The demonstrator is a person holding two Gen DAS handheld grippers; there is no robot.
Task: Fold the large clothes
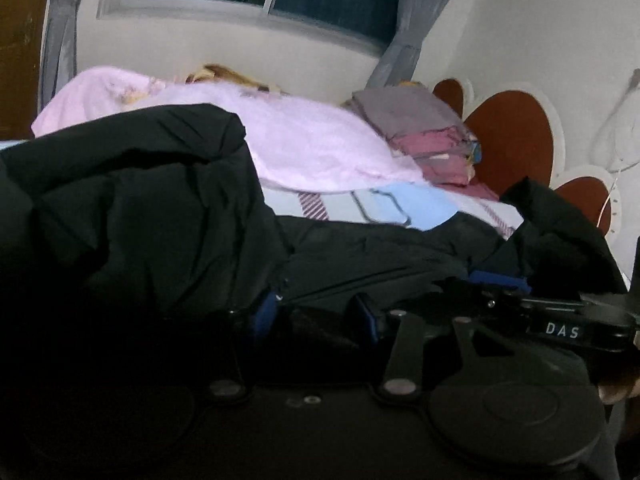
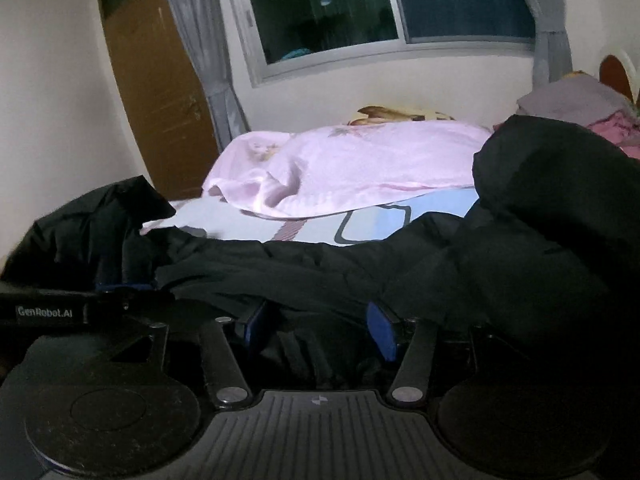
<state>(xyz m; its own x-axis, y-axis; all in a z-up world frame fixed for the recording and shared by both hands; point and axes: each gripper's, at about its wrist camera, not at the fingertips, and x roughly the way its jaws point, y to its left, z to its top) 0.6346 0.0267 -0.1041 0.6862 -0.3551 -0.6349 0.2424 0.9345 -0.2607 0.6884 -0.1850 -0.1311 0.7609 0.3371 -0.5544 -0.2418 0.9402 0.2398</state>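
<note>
While the black coat (image 1: 132,208) lies bunched up along the near edge of the bed (image 2: 360,224), both grippers sit low right behind it. The coat is big and puffy. In the left view one thick part stands up high on the left, and the rest spreads flat to the right. In the right view the puffy part rises on the right (image 2: 552,208), and another lump sits far left.

The left gripper (image 1: 316,316) has its blue fingers (image 1: 266,308) partly apart. Dark cloth sits in the gap between them. It is too dark to tell if the fingers press on the cloth or just stand around it.

The right gripper (image 2: 316,324) has its blue fingers (image 2: 380,328) partly apart too. A fold of the coat hangs down between them. The blue faces show with some room beside the cloth, but I cannot tell for sure if they pinch it. Each gripper also shows at the side of the other one's view, down by the coat.

Behind the coat lies a pink blanket (image 1: 304,140). Under it is a sheet with blue and striped shapes. A pile of folded clothes (image 1: 424,132), grey on top and dark pink below, sits by the headboard (image 1: 516,140). A window (image 2: 384,4) with grey curtains is on the far wall. A brown door (image 2: 156,92) stands to its left.
</note>
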